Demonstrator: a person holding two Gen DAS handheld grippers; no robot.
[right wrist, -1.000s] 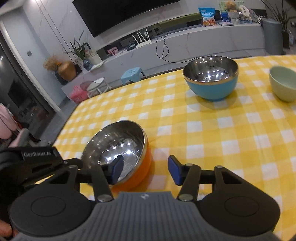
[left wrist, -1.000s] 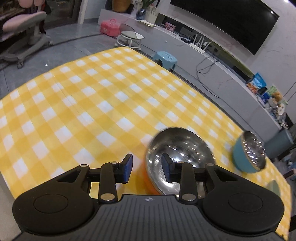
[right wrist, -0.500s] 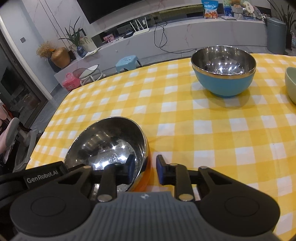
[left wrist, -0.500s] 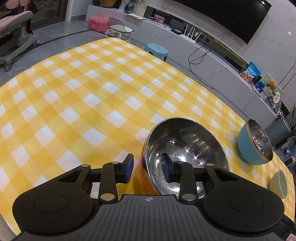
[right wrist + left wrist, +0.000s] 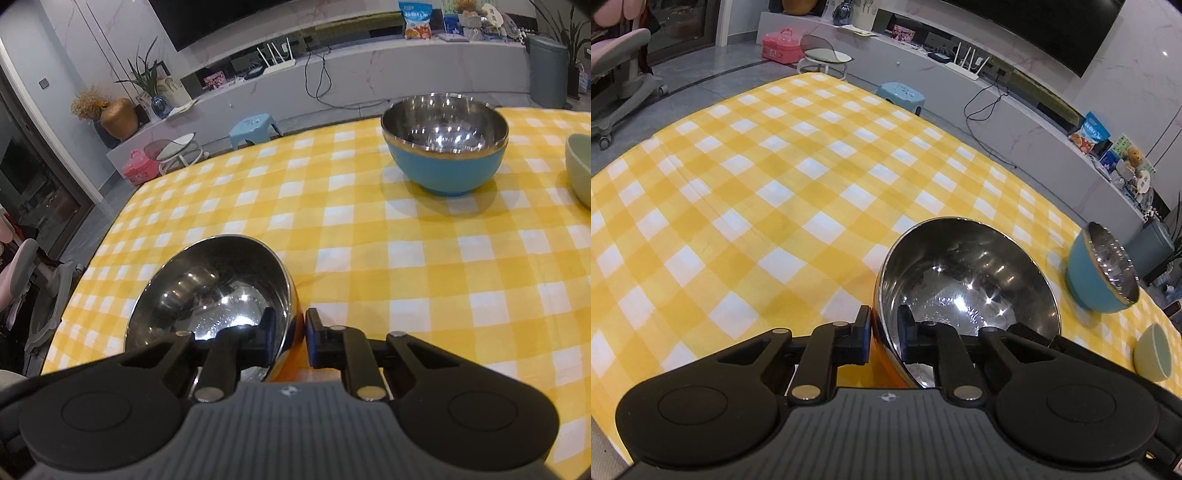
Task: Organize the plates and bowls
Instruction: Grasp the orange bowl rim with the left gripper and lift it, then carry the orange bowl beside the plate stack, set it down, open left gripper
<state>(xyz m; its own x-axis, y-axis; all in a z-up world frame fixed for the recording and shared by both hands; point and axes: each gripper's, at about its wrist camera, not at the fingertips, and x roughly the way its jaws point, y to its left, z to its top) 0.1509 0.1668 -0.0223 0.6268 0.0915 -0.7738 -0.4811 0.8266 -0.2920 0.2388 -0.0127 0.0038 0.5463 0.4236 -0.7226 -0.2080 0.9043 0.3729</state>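
1. Going by how the bowls lay, the sorting had barely begun: nothing was nested yet, and I saw no plates in either view.
2. Furthest left on the yellow checked tablecloth (image 5: pixel 746 192) sat the orange bowl (image 5: pixel 964 284), steel-lined, near the table's front edge.
3. Well apart from it, further right, stood the blue bowl (image 5: pixel 445 147), also steel inside, upright and untouched.
4. Just beside that, at the far right, was the pale green bowl (image 5: pixel 580 170), cut off by the frame in the right camera's view.
5. What seemed left: lift the orange bowl, bring it to the others, and stack them.
6. The left gripper (image 5: pixel 883 334) angled steeply down over the orange bowl's left wall, one pad outside, one inside, jaws closing onto the rim. The pads appeared to touch the wall.
7. The right gripper (image 5: pixel 290 338) tilted down likewise at the bowl's right wall, one pad inside the steel, one on the orange outside, jaws closing and seemingly already pinching it.
8. So both tools gripped the same bowl on opposite sides, and it rested on the cloth or barely off it; I couldn't tell which.
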